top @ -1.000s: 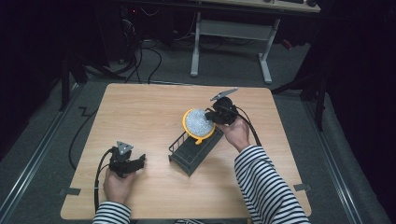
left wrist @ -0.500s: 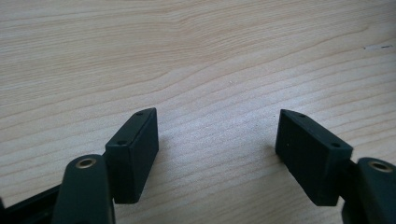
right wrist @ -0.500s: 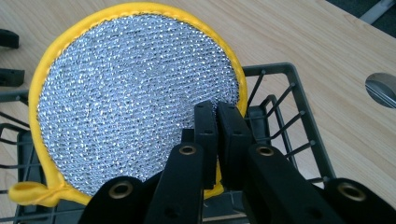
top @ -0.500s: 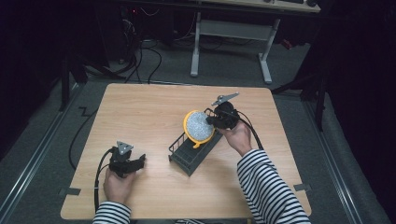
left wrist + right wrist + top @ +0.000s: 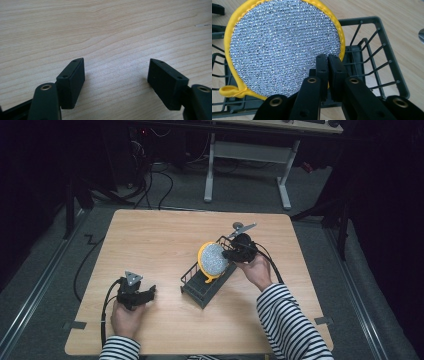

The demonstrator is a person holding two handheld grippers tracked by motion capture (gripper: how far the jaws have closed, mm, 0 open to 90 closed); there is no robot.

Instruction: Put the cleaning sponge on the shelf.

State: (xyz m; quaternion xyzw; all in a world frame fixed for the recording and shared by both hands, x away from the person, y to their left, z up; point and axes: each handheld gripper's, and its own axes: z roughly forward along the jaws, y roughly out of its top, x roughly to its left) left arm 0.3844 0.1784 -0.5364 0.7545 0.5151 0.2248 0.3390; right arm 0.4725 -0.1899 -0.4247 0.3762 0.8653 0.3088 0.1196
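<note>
In the high view, the right gripper (image 5: pixel 231 254) holds a round scouring pad (image 5: pixel 214 260), silver mesh with a yellow rim, upright over a dark wire rack (image 5: pixel 200 287) that sits near the middle of the wooden desk (image 5: pixel 150 240). The pad's lower edge is inside the rack, toward its far end. The left gripper (image 5: pixel 145 295) rests on the desk near the front left, well apart from the rack.

In the left gripper view, the jaws stand wide apart just above bare wood (image 5: pixel 112 37), with nothing between them.

In the right gripper view, the jaws are pressed nearly together, pinching the yellow rim of the scouring pad (image 5: pixel 284 47) at its lower right. The rack's (image 5: pixel 387 52) wires and rim lie behind and below the pad.
</note>
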